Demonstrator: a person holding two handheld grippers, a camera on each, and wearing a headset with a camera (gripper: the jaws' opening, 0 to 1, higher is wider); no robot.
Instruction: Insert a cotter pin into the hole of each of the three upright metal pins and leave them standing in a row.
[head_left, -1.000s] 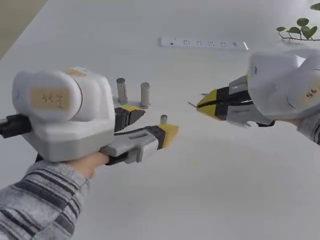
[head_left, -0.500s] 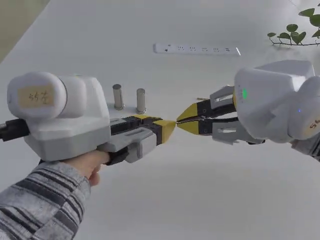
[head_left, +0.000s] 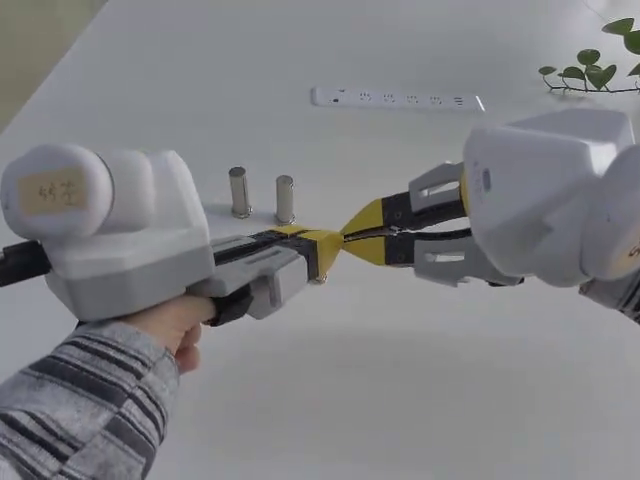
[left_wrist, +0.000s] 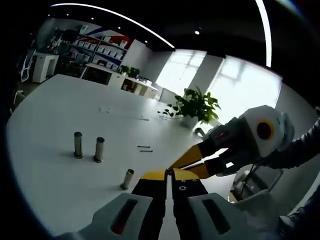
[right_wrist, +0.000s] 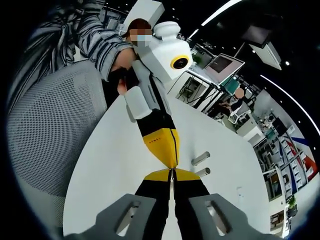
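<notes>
Two upright metal pins (head_left: 240, 192) (head_left: 285, 198) stand side by side on the white table (head_left: 400, 380). A third metal pin (left_wrist: 128, 179) stands nearer, just left of my left gripper (left_wrist: 169, 172). In the head view the left gripper (head_left: 335, 243) and right gripper (head_left: 347, 234) meet tip to tip above the table. The right gripper (right_wrist: 171, 172) is shut on a thin cotter pin (right_wrist: 171, 182). The pin's free end runs in between the left jaws, which are shut too. Little of the cotter pin shows between the yellow tips.
A white power strip (head_left: 395, 99) lies at the back and a plant sprig (head_left: 595, 68) at the back right. Two loose cotter pins (left_wrist: 144, 148) lie on the table beyond the metal pins. A mesh chair (right_wrist: 45, 125) stands beside the table.
The grippers have come together from well apart until their tips touch. The left gripper, open a second ago, has shut. The right gripper has kept the cotter pin.
</notes>
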